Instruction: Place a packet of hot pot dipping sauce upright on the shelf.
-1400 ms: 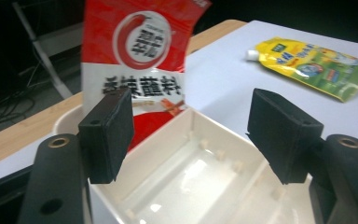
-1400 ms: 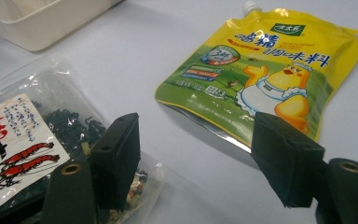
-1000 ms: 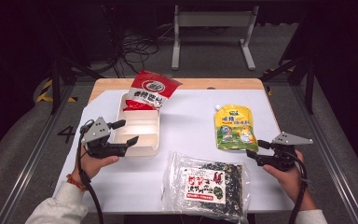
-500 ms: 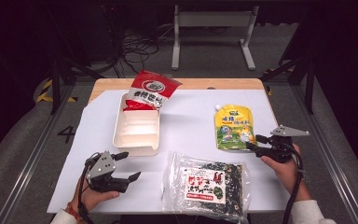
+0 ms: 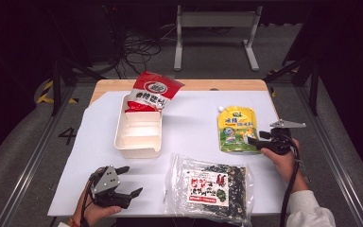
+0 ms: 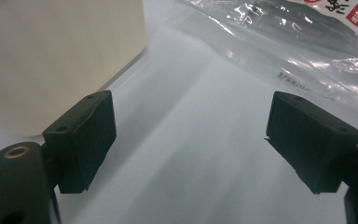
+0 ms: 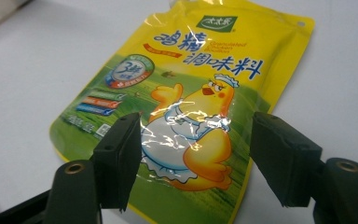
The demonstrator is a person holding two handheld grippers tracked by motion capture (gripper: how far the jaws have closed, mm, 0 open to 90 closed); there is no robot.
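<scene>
Presently the right gripper [image 5: 254, 140] is held with its jaws spread at the near right edge of the glossy yellow stand-up pouch printed with a cartoon chicken [image 5: 237, 128], which lies flat on the white table sheet [image 5: 194, 127]; no pinch is seen, though the jaws have just been widening. Nothing is held by the left gripper [image 5: 128, 180], its jaws just opened wide, near the cream plastic tray [image 5: 138, 135] and clear seaweed bag [image 5: 210, 188]
</scene>
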